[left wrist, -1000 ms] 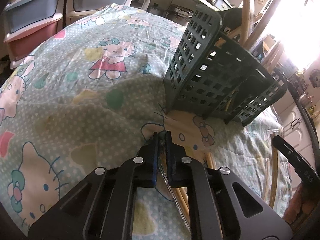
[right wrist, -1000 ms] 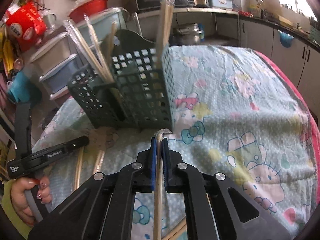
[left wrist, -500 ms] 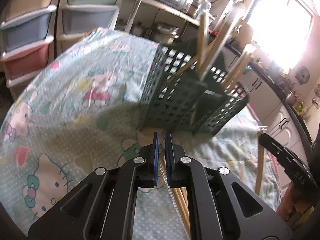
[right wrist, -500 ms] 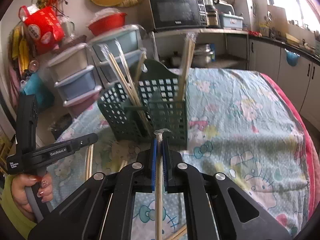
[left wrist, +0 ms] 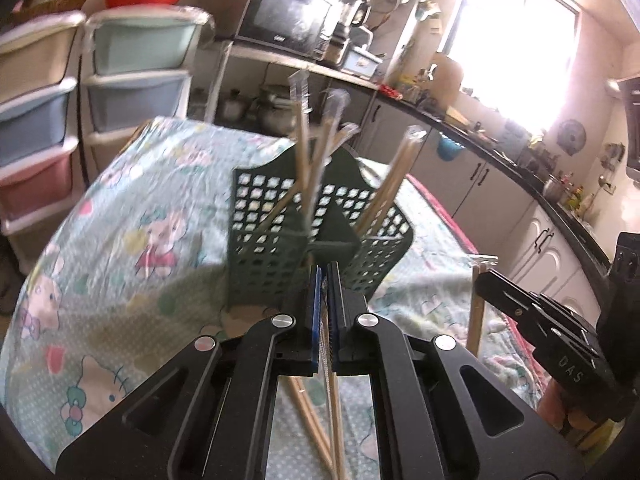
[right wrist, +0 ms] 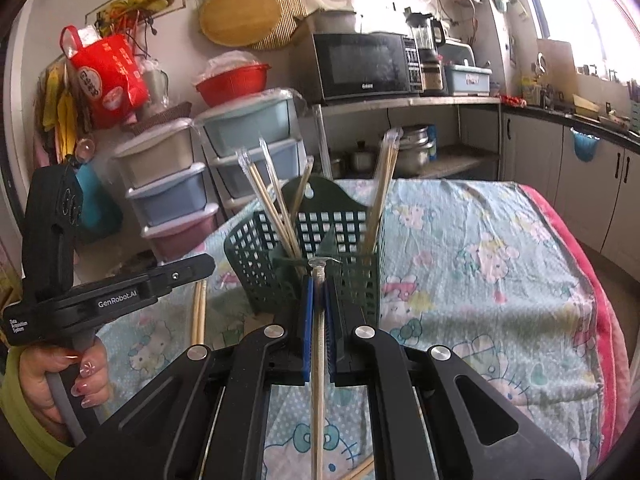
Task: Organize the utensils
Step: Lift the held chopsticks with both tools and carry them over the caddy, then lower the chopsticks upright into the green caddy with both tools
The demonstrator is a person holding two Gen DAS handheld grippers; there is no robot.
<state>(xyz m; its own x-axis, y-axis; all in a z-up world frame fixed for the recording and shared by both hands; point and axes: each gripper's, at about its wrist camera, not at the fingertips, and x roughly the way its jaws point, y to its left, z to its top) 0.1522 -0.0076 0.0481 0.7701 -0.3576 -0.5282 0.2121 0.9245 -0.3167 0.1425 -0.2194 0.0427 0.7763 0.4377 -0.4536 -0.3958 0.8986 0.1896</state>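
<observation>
Wrapped chopsticks sit clamped between the blue pads of my right hand-held gripper, the pair running back along the fingers with its clear wrapper tip poking out just past them. That tip is raised just in front of the dark green caddy, a perforated plastic utensil basket with several compartments standing on the worktop, which is covered in a pale blue cartoon-cat cloth. More wrapped chopsticks lean upright in the caddy's left compartment, and another bundle stands in the right one. My left hand-held gripper has its pads pressed together on a second thin wrapped pair, which trails back beneath the fingers; its tip is hidden between the pads. This gripper is also close in front of the caddy. Loose chopsticks lie on the cloth under the left gripper. Beyond the worktop stand pastel drawer units, a microwave on a shelf, and a red basin.
</observation>
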